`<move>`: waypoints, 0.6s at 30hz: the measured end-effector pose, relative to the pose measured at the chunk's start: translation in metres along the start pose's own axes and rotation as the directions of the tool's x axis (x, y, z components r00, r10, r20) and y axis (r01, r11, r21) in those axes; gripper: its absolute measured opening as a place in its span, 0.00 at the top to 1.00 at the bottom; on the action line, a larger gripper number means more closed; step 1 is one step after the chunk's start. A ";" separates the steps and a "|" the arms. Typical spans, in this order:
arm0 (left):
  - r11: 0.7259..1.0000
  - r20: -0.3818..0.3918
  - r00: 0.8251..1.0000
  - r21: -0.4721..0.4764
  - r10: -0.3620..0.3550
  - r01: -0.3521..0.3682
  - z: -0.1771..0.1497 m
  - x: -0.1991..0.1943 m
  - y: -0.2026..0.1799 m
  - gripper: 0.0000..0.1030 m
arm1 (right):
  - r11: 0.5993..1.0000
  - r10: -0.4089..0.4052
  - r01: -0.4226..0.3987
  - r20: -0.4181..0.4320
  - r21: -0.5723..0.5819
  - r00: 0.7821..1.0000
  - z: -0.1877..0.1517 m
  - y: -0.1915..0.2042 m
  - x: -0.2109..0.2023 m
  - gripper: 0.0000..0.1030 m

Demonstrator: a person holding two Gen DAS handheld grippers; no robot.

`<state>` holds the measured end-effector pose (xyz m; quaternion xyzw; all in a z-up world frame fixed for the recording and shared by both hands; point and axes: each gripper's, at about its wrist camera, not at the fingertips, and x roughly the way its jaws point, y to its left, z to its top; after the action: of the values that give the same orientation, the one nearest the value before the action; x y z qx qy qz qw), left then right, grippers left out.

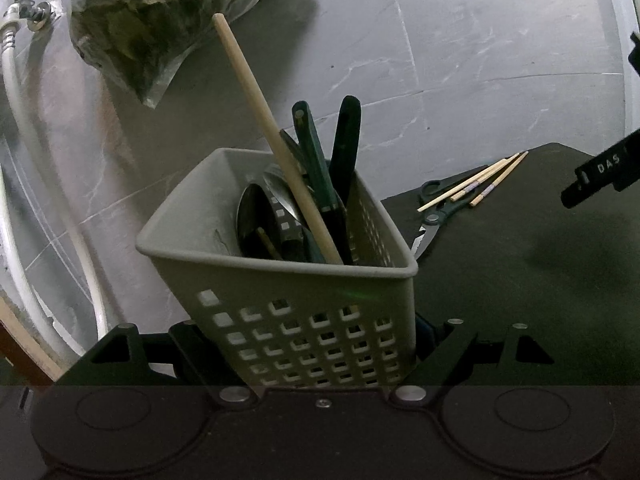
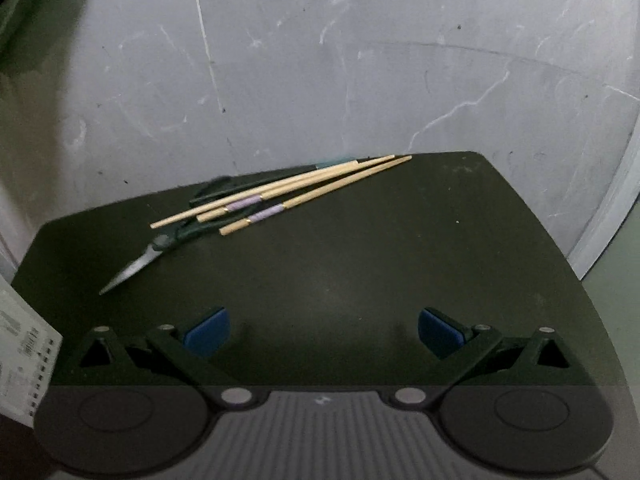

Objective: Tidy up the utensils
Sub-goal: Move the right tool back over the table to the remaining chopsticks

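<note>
A pale perforated basket fills the middle of the left wrist view and sits between my left gripper's fingers, which press on its two sides. In it stand a long wooden stick, two dark-handled knives and a metal spoon. Three wooden chopsticks lie on dark-handled scissors on the black mat. My right gripper hangs over the mat's near part. It is open, blue pads apart, with nothing between them. The chopsticks and scissors also show beyond the basket.
A grey marbled surface surrounds the mat. A crumpled plastic bag lies at the far left, beside a white hose and a tap. A black part with white letters enters from the right. A pale labelled edge shows low left.
</note>
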<state>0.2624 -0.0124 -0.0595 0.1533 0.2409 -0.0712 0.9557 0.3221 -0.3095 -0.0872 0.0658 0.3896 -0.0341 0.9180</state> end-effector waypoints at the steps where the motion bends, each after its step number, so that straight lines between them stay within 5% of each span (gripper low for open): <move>1: 1.000 -0.003 1.000 -0.003 0.005 -0.005 0.000 0.000 -0.001 0.18 | 1.000 0.008 -0.008 -0.002 -0.012 1.000 0.001 -0.002 0.004 0.00; 11: 0.998 -0.045 0.997 -0.035 0.056 -0.057 0.008 0.003 -0.009 0.17 | 0.941 0.180 -0.173 -0.002 -0.292 0.984 0.051 -0.009 0.054 0.00; 18: 0.994 -0.067 0.994 -0.055 0.088 -0.091 0.011 0.003 -0.014 0.17 | 0.845 0.366 -0.360 -0.061 -0.395 0.928 0.111 -0.026 0.103 0.00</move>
<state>0.2671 -0.0297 -0.0554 0.1385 0.2663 -0.0163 0.9537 0.4695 -0.3527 -0.0880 -0.0507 0.3611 0.2196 0.9049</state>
